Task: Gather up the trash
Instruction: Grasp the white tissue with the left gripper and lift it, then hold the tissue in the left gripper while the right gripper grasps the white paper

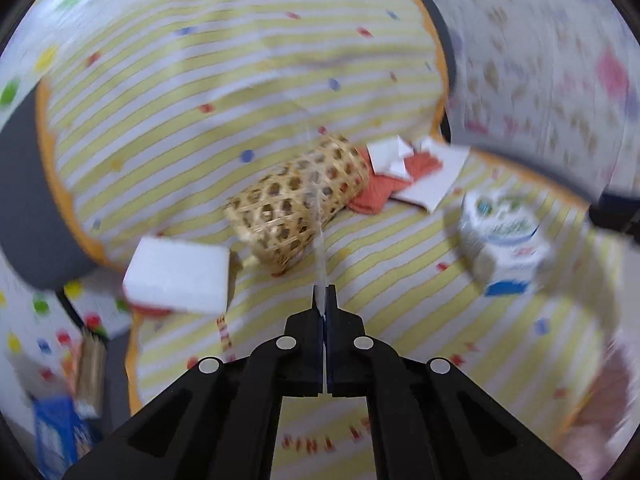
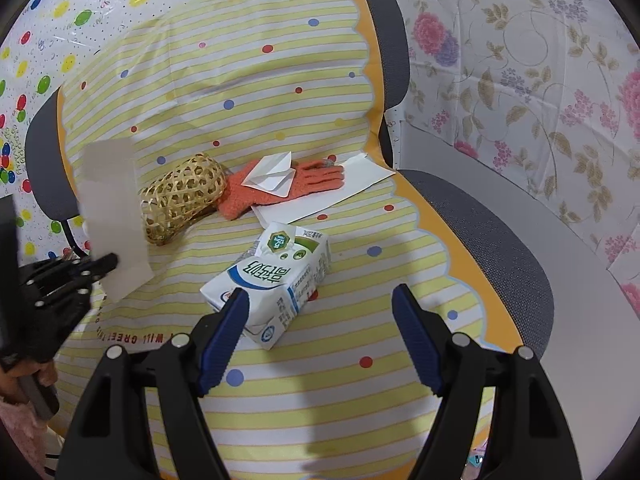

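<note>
Paper scrap [image 2: 112, 216], light and floppy, sits pinched in the left claw [image 1: 325, 300]; the right claw [image 2: 320, 312] gapes wide at the milk carton [image 2: 276, 276], twelve o'clock, probably light and crushable across its flat sides.

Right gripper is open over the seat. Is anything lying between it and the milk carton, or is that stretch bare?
Bare. In the right wrist view the milk carton lies directly ahead of the open right gripper, its near corner already at the left finger; only striped chair cover shows.

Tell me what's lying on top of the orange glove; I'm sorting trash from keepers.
A folded white paper rests across the orange glove, covering its palm. The fingers and cuff stay visible. A larger white sheet lies under the glove; anything beneath the folded paper is hidden.
</note>
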A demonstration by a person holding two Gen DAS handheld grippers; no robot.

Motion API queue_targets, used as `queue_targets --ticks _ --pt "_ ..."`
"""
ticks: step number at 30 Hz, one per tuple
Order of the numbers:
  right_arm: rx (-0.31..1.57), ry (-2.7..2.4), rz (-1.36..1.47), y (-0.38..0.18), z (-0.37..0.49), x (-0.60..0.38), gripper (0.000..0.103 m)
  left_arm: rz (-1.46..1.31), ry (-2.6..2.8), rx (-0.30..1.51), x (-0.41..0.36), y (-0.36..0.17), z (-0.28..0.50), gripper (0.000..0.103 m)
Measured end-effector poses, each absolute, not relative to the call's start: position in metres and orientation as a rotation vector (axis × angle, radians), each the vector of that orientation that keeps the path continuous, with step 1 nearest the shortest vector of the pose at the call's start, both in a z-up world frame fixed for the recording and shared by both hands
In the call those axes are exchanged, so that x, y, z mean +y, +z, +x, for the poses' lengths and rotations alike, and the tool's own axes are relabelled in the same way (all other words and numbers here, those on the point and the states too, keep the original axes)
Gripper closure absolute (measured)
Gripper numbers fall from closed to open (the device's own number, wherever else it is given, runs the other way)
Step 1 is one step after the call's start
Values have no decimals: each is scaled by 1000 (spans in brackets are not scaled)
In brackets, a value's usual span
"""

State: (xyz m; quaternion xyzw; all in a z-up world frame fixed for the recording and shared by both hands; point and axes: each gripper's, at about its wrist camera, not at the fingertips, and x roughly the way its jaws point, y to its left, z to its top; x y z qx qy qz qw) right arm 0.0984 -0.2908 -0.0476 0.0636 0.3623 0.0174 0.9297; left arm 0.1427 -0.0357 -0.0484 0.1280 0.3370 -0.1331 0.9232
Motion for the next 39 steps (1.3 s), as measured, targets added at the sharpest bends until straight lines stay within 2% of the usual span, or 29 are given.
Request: queue_targets --ticks 9,11,13,14,25,32,33,34,35,36,39 --pt "695 98 116 -31 144 -278 31 124 -178 594 -9 -6 132 103" --pt "699 104 125 -31 168 -274 38 126 -166 575 -10 -2 137 103" --pt "707 101 132 -33 187 -271 51 122 -158 571 -11 1 144 103" --pt "723 108 150 -36 204 -270 52 117 -155 575 -10 1 149 103" --pt "858 144 342 -67 328 -272 49 122 -124 597 -5 0 211 103" --pt "936 151 459 -91 362 -278 51 108 -109 629 -3 -16 230 103" --pt "944 159 469 -93 363 -277 59 109 -108 627 -2 -16 229 103" --pt "952 179 489 -95 362 -276 75 106 -109 629 -1 -17 229 103" --pt "945 185 499 -94 359 -276 84 103 -109 632 -1 -16 228 103" --pt "925 187 495 -90 355 -276 98 99 -110 634 1 -15 226 103" --pt "843 240 459 -63 327 -272 102 99 -124 619 0 -5 210 103"
